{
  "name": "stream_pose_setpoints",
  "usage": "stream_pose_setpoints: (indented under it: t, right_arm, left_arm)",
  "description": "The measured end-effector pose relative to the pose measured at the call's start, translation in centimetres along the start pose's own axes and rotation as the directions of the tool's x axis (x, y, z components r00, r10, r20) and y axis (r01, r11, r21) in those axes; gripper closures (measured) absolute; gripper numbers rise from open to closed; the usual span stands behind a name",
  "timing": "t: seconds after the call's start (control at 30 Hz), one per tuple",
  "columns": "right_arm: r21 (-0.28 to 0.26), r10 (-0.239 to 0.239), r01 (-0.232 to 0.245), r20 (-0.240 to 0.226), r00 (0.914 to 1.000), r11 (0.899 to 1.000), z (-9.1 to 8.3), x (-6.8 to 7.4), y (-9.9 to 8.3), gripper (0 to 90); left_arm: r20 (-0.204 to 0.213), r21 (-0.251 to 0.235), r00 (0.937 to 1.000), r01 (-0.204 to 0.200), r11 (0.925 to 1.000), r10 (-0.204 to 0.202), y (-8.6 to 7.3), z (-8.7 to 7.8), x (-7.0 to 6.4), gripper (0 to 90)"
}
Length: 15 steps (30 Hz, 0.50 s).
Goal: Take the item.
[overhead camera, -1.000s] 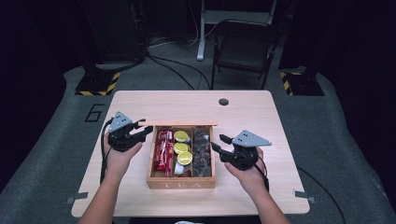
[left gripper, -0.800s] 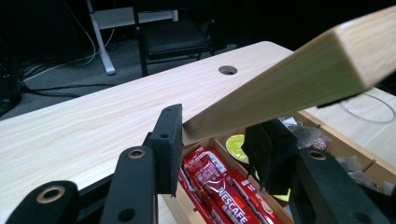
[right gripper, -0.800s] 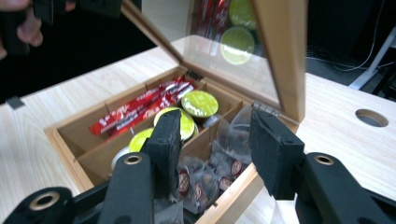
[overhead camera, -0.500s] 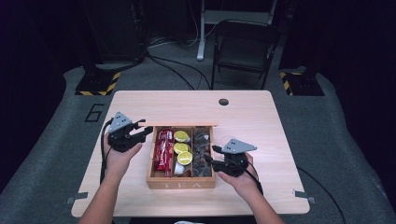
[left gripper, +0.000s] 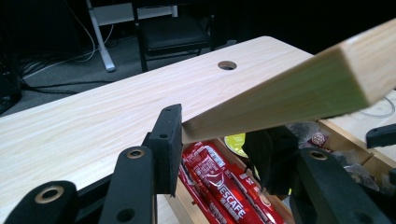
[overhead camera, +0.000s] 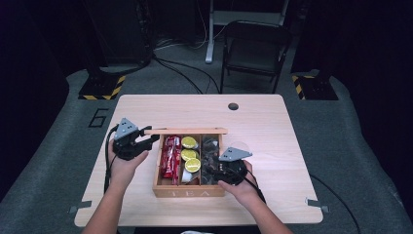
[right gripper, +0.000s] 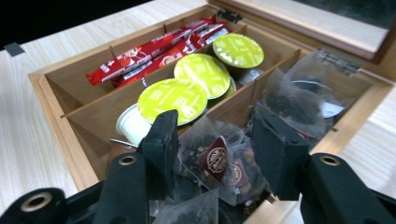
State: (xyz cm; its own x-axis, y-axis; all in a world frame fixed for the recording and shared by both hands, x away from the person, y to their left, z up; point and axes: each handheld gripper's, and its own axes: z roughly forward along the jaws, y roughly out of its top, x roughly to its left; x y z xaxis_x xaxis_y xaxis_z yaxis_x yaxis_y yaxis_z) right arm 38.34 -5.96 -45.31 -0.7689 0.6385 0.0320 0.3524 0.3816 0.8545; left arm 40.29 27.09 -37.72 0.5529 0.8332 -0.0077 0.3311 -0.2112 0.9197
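Observation:
A wooden tea box point(overhead camera: 187, 192) sits mid-table with its lid point(overhead camera: 187, 130) raised on edge. My left gripper point(overhead camera: 151, 140) is shut on the lid's left corner; in the left gripper view the jaws point(left gripper: 219, 140) clamp the lid's pale edge point(left gripper: 299, 88). Red sachets point(overhead camera: 170, 156) fill the left compartment, green-topped capsules point(overhead camera: 190, 155) the middle, and clear tea bags point(overhead camera: 210, 146) the right. My right gripper point(overhead camera: 210, 171) dips into the right compartment. Its jaws point(right gripper: 217, 140) stand open on either side of a tea bag point(right gripper: 217, 161) with a dark red tag.
The light wooden table point(overhead camera: 272, 131) has a round cable hole point(overhead camera: 233, 106) near its far edge. A folding chair point(overhead camera: 253, 48) stands on the floor beyond the table. In the right gripper view the capsules point(right gripper: 201, 70) and sachets point(right gripper: 154, 51) lie left of the jaws.
My right gripper has moved left from beside the box and down into its right compartment. The left gripper has stayed on the lid.

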Motion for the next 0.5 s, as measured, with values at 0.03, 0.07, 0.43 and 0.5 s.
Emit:
stream_pose_setpoints:
  t: [0.03,0.07,0.43,0.5]
  right_arm:
    - [0.005,-0.01,0.01,-0.008,0.9999,1.0,0.3,0.0,0.0,52.5]
    - [0.017,-0.003,0.003,-0.013,0.9999,1.0,0.5,0.0,-0.1,53.9]
    - [0.105,-0.012,0.017,-0.048,0.9988,0.994,1.8,0.0,-0.6,59.0]
    - [0.12,-0.021,0.028,-0.053,0.9984,0.992,1.9,0.0,-0.6,60.7]
  left_arm:
    - [0.0,0.0,1.0,0.0,1.0,0.0,0.0,0.0,0.0,56.8]
    - [0.002,0.003,1.0,-0.002,1.0,0.002,0.0,0.0,0.0,56.8]
    - [0.003,0.001,1.0,-0.006,1.0,0.006,-0.3,-0.1,-0.1,56.5]
    - [0.003,0.002,1.0,-0.006,1.0,0.006,-0.3,-0.1,-0.1,56.5]
